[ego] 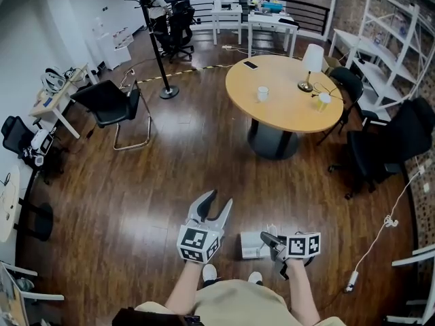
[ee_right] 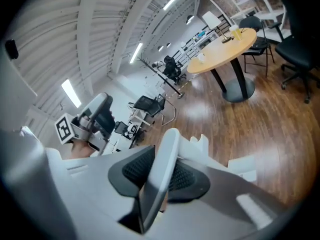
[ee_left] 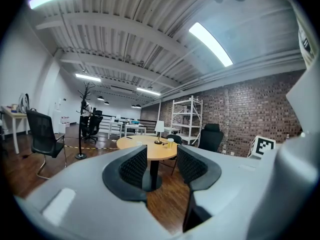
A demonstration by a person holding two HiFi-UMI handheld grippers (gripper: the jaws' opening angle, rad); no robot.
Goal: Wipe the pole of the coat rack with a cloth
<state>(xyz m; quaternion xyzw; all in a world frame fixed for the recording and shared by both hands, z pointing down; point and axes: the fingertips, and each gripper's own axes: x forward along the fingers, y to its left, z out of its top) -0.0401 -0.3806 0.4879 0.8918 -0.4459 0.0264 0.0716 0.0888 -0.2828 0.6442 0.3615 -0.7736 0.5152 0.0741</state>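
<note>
The coat rack (ego: 155,43) is a thin black pole on a round base, far off at the back left of the room; it also shows small in the left gripper view (ee_left: 83,121). My right gripper (ego: 266,238) hangs low in front of me, shut on a folded white cloth (ego: 251,245). In the right gripper view the cloth (ee_right: 167,144) stands edge-on, pinched between the dark pads of that gripper (ee_right: 160,171). My left gripper (ego: 219,199) is beside it, open with nothing between its jaws (ee_left: 162,164).
A round wooden table (ego: 285,104) with a lamp (ego: 312,60) and cups stands ahead on the right. A black chair (ego: 112,104) sits left of it, near the rack. White shelves (ego: 391,46) and black office chairs (ego: 384,148) line the right side. A cable (ego: 380,229) lies on the floor.
</note>
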